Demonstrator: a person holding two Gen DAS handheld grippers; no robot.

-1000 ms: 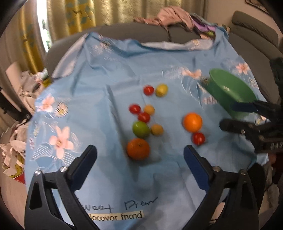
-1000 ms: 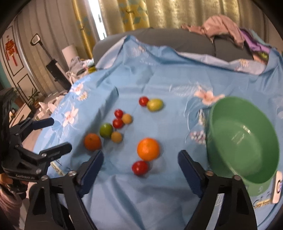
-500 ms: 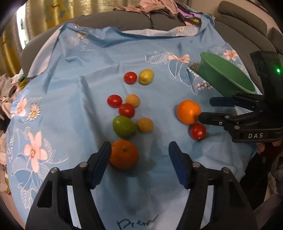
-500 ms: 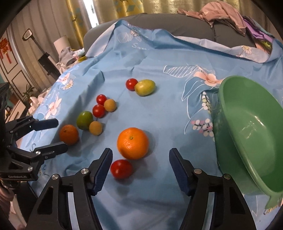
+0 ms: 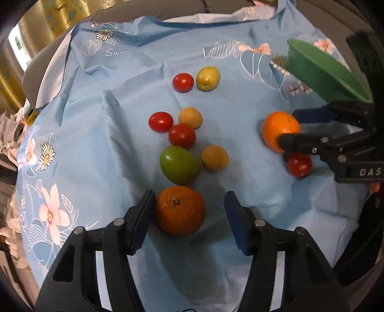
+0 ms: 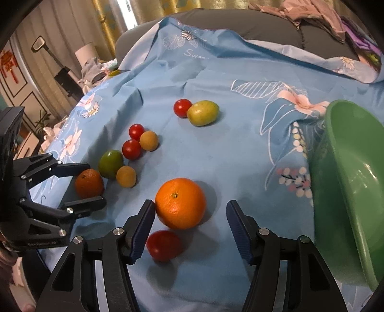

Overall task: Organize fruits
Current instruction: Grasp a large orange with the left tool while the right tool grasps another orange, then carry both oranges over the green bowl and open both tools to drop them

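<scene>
Fruit lies on a blue flowered cloth (image 5: 96, 134). My left gripper (image 5: 189, 216) is open around a dark orange (image 5: 180, 210); its jaws stand either side without gripping. My right gripper (image 6: 189, 217) is open around a bright orange (image 6: 180, 202), with a red tomato (image 6: 163, 245) just in front of its left finger. Beyond lie a green fruit (image 5: 179, 163), two tan round fruits (image 5: 214, 158), several red tomatoes (image 5: 181, 135) and a yellow-green fruit (image 5: 208, 78). A green bowl (image 6: 355, 182) stands at the right.
A grey sofa with heaped clothes (image 6: 312, 12) runs along the back edge of the cloth. Yellow curtains (image 5: 14, 79) hang at the far left. The cloth drops off at the left edge (image 6: 79, 105), with clutter on the floor beyond.
Both grippers have moved forward and down to the fruit. The left one now straddles the dark orange and the right one straddles the bright orange.
</scene>
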